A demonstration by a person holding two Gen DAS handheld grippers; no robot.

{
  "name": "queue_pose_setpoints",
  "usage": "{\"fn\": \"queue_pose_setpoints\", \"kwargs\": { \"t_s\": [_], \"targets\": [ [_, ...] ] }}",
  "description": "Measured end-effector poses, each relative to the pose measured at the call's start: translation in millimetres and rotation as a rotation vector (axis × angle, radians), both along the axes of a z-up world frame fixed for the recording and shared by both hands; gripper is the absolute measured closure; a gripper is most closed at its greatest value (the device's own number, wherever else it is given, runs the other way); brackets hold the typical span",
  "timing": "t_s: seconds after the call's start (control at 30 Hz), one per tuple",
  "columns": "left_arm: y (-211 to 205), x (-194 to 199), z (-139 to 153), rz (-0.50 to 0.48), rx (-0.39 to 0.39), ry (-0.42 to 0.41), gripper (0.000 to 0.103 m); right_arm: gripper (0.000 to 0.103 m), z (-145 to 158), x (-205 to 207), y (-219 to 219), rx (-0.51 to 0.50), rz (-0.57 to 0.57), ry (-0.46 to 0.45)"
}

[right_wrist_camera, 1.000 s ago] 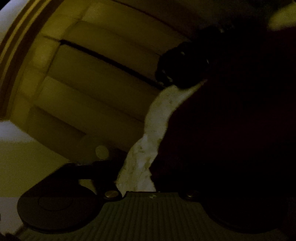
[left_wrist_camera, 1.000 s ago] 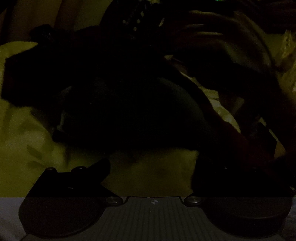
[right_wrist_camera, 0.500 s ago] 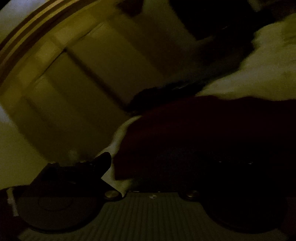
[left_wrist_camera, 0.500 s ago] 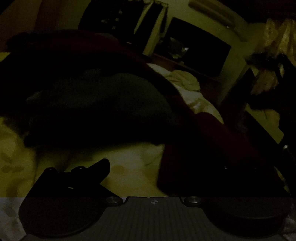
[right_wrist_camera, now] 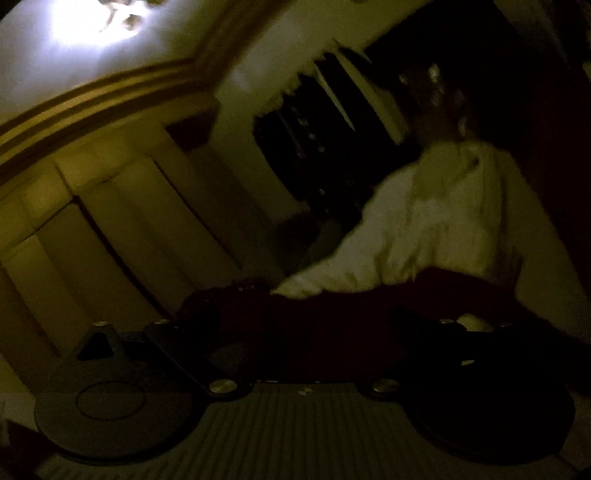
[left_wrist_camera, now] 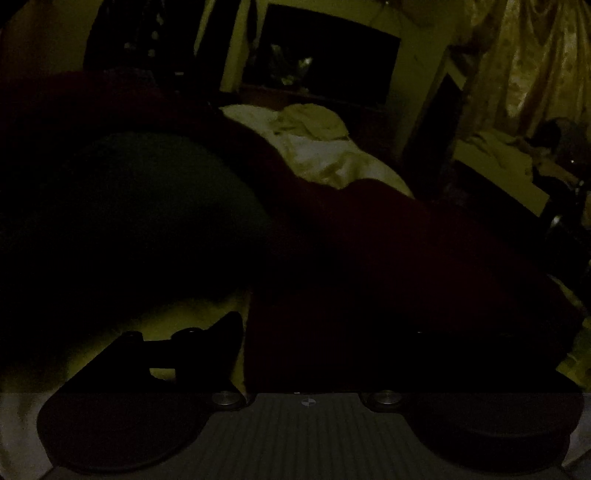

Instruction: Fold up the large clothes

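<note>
The room is very dark. A large dark red garment (left_wrist_camera: 388, 251) lies across the pale bed sheet (left_wrist_camera: 332, 166) in the left wrist view, next to a dark green bundle (left_wrist_camera: 147, 206). My left gripper (left_wrist_camera: 310, 332) sits at the garment's near edge; the left finger (left_wrist_camera: 225, 332) shows, the right finger is hidden under cloth. In the right wrist view my right gripper (right_wrist_camera: 310, 332) has its fingers spread wide, with the red garment (right_wrist_camera: 332, 317) lying between them. A person in a pale top (right_wrist_camera: 424, 229) stands behind.
A dark screen or mirror (left_wrist_camera: 325, 55) and a curtain (left_wrist_camera: 528, 66) stand beyond the bed. Pale wardrobe panels (right_wrist_camera: 110, 221) and a ceiling light (right_wrist_camera: 96, 22) fill the right wrist view.
The left view lowered to the bed as the garment came down. The right gripper swung upward and its fingers spread wide apart over the red cloth.
</note>
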State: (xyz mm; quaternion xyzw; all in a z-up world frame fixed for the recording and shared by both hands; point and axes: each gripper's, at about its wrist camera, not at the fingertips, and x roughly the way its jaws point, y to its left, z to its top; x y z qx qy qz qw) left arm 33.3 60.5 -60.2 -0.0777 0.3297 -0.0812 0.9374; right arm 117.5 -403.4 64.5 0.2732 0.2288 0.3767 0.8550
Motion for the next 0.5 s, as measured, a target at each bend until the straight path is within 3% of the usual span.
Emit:
{"fn": "queue_pose_setpoints", "kwargs": {
  "t_s": [0.07,0.17,0.3,0.37,0.4,0.5],
  "targets": [
    [0.7,1.5,-0.6,-0.002,-0.017,0.012,0.0,0.001,1.4,-9.8,-4.2,-0.028,0.037,-0.011],
    [4.2,9.3,-2.8,-0.031,-0.14,0.061,0.007,0.001,-26.6,-8.4,17.8,-0.148,0.052,0.075],
    [-4.6,7.7,9.4,-0.045,-0.098,0.044,0.021,0.003,-90.7,6.5,68.0,-0.355,0.036,0.192],
    [-7.4,4.8,28.6,-0.067,-0.111,-0.005,0.029,0.008,-116.9,16.2,90.2,-0.414,0.019,0.254],
    [-9.6,2.6,43.8,-0.075,-0.112,-0.055,0.03,0.008,-123.3,14.8,94.7,-0.428,-0.007,0.231],
    [-3.7,-13.2,99.9,-0.048,-0.089,-0.234,0.033,0.008,-129.3,14.4,96.1,-0.371,-0.005,0.236]
  ]
}}
